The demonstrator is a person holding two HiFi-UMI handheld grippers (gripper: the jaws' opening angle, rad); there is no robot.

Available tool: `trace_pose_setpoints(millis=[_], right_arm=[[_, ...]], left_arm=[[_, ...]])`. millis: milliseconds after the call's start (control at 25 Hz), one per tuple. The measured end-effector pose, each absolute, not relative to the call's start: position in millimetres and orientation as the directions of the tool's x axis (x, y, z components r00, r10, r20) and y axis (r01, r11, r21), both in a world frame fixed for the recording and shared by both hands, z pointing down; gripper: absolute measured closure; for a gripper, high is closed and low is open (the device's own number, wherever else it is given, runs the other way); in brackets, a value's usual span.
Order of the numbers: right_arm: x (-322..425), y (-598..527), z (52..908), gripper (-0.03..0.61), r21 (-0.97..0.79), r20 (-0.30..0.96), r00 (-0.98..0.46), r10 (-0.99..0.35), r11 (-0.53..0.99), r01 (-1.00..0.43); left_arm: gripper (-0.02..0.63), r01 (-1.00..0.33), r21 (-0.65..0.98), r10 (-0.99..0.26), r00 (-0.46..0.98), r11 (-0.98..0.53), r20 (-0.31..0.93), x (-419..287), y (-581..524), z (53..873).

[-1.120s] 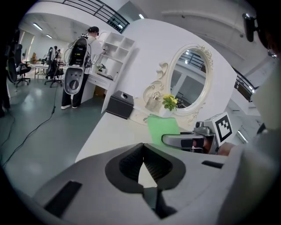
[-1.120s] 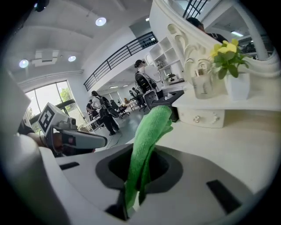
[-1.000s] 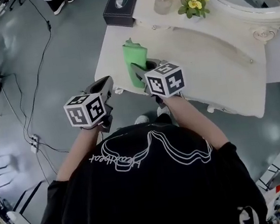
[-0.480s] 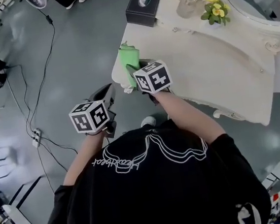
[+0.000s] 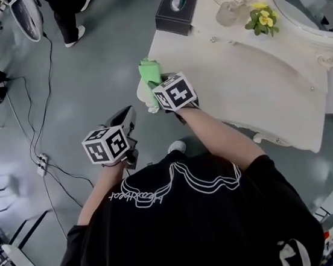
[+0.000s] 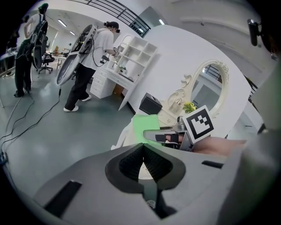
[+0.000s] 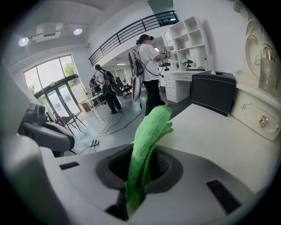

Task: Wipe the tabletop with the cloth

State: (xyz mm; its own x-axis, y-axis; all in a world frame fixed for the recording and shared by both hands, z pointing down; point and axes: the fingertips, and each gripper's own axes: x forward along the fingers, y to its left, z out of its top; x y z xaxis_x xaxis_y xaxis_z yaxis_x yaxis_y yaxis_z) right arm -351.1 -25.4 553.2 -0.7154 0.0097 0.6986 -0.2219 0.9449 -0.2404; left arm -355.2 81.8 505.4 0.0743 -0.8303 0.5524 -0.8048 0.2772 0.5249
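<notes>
Cloth point(image 5: 149, 72) slid to tabletop point(image 5: 251, 84) edge, clamped in right tool point(image 7: 141, 154), floor point(image 5: 97, 65) beyond

Head view steeply down; gripper views share cloth point(image 7: 149, 132).

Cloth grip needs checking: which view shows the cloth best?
The right gripper view: the cloth stands large and central, pinched in the right gripper. The head view shows a green patch beyond that gripper's cube; the left gripper view, a small distant flap.
</notes>
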Motion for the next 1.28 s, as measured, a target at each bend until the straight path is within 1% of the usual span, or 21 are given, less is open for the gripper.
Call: trace_pose_setpoints(millis=[280, 800, 1280], right_arm=[[-351.1, -29.3, 558.9, 0.520, -0.177, 0.730, -0.683, -0.016, 0.961, -0.212], [-337.9, -38.3, 561.5, 0.517, -0.172, 0.734, -0.678, -0.042, 0.954, -0.245], [-306.0, -51.6, 562.1, 0.517, -0.153, 0.740, -0.667, -0.088, 0.943, -0.295]], left_arm=[[0.611, -0.810, 0.530, -0.830, 0.101, 0.252, 0.549, -349.4, 72.6, 505.6], [0.611, -0.825, 0.521, -0.834, 0.118, 0.219, 0.539, -345.1, 62.6, 501.0], [0.611, -0.832, 0.524, -0.844, 0.140, 0.184, 0.518, -332.6, 51.0, 495.3]])
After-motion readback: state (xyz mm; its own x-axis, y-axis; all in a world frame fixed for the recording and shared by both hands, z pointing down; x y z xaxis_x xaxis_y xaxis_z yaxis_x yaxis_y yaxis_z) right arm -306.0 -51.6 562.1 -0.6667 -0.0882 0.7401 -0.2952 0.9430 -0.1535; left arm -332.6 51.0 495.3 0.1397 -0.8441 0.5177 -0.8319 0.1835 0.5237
